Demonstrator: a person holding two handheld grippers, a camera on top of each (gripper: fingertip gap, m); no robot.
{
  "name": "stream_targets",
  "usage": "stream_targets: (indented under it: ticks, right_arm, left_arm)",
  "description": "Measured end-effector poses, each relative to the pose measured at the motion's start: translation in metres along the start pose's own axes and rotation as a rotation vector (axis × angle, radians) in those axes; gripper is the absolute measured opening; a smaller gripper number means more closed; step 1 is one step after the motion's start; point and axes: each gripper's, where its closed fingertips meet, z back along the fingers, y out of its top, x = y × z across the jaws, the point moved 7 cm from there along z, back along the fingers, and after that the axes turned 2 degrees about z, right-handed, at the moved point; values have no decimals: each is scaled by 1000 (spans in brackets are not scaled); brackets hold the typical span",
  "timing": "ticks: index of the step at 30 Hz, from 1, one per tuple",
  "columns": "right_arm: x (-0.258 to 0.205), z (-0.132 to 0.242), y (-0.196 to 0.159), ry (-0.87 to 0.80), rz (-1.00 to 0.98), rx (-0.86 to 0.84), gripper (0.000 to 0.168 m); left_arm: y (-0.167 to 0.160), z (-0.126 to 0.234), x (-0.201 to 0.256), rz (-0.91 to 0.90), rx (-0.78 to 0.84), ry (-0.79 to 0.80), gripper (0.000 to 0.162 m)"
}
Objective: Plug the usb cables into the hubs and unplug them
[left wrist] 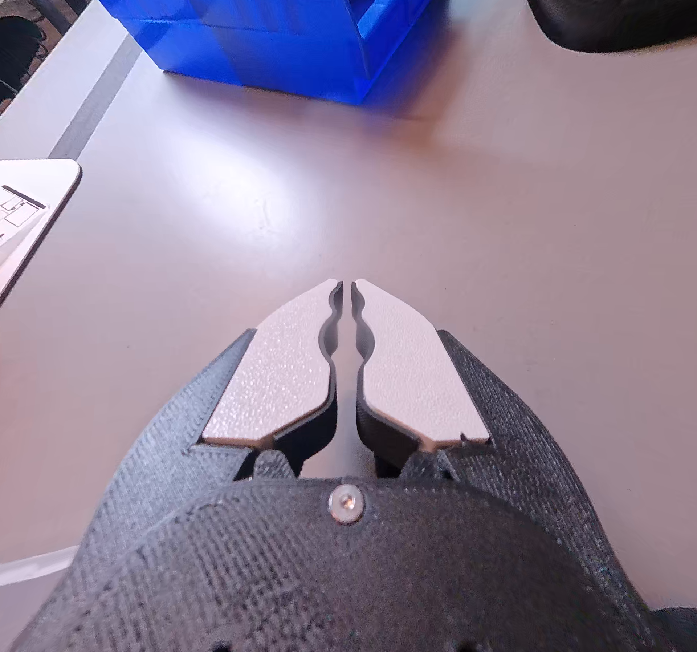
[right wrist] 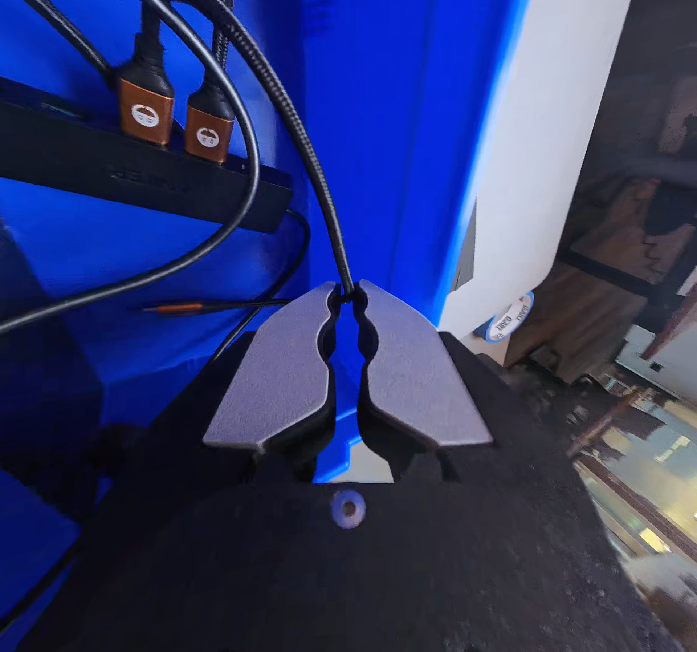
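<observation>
In the right wrist view my right gripper [right wrist: 347, 290] is shut on a black braided USB cable [right wrist: 298, 120] inside the blue bin [right wrist: 377, 105]. A black USB hub [right wrist: 143, 177] lies in the bin at upper left with two copper-coloured plugs [right wrist: 145, 113] [right wrist: 207, 135] seated in it. Another copper plug [right wrist: 181, 308] lies loose on the bin floor. A thin smooth black cable [right wrist: 241, 196] loops over the hub. In the left wrist view my left gripper [left wrist: 347, 284] is shut and empty, low over the grey table [left wrist: 490, 218], in front of the blue bin [left wrist: 271, 26].
The other gripper's black body [left wrist: 618, 0] shows at the top right of the left wrist view. A white device with a drawing on it [left wrist: 30, 211] lies at the table's left edge. A blue-rimmed tape roll [right wrist: 509, 317] sits by the white table edge beyond the bin. Tip to tip, the grippers are about 45 cm apart.
</observation>
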Motion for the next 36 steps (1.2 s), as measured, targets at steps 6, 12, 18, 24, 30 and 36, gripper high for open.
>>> stream_targets:
  ticks: [6,12,18,24,30,36]
  right_arm:
    - [0,21,7,-90,-28,-21,34]
    - [-10,89,32,-12,-134,346,48]
    - [-83,77,87,35,99,467,34]
    - [-64,70,82,279,-103,525,23]
    - [-37,27,56,353,-346,366,24]
    - [-40,35,65,274,-278,349,36]
  left_arm:
    - [-4,-3,1,0,-22,-18,4]
    - [-1,-2,2,-10,-11,-20,4]
    - [4,-1,7,-37,-10,-13,4]
    - [5,3,8,-42,-8,6,4]
    - [1,0,7,-32,-23,-11,4]
    - [-2,-3,8,-30,-35,-26,4]
